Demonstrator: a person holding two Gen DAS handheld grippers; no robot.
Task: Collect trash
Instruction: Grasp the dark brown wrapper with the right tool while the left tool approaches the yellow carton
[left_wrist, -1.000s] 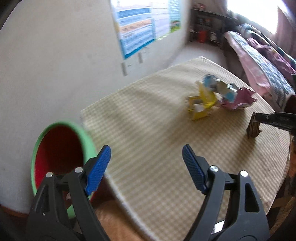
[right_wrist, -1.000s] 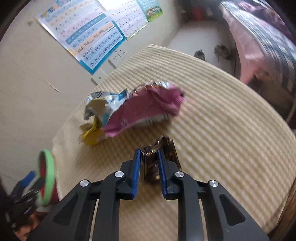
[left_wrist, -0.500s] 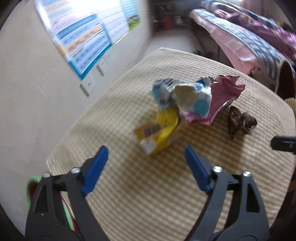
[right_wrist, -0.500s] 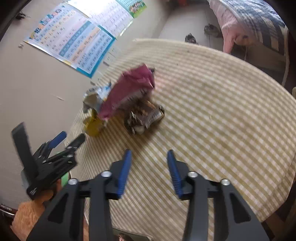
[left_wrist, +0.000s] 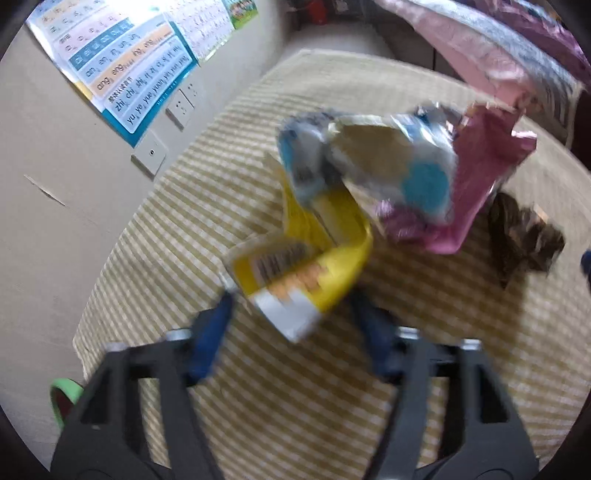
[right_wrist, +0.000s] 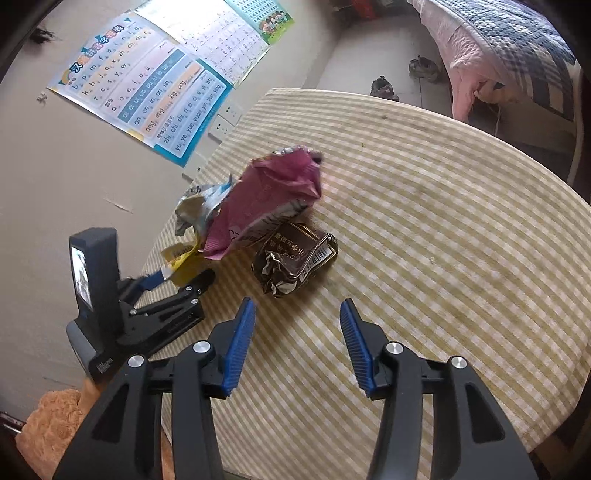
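Trash lies in a heap on the checked tablecloth. A yellow carton lies nearest my left gripper, which is open, its blue fingers either side of the carton's near end. Behind it are a blue-and-white wrapper and a pink wrapper. A crumpled brown wrapper lies to the right. In the right wrist view the brown wrapper lies just beyond my open, empty right gripper, beside the pink wrapper and the yellow carton. The left gripper shows at the carton.
A green-rimmed bin with a red inside shows below the table's left edge. The wall holds a chart and sockets. A bed stands beyond the table, with shoes on the floor.
My left gripper swung from the bin over the table and closed in on the yellow carton. My right gripper opened, let go of the brown wrapper beside the heap, and drew back.
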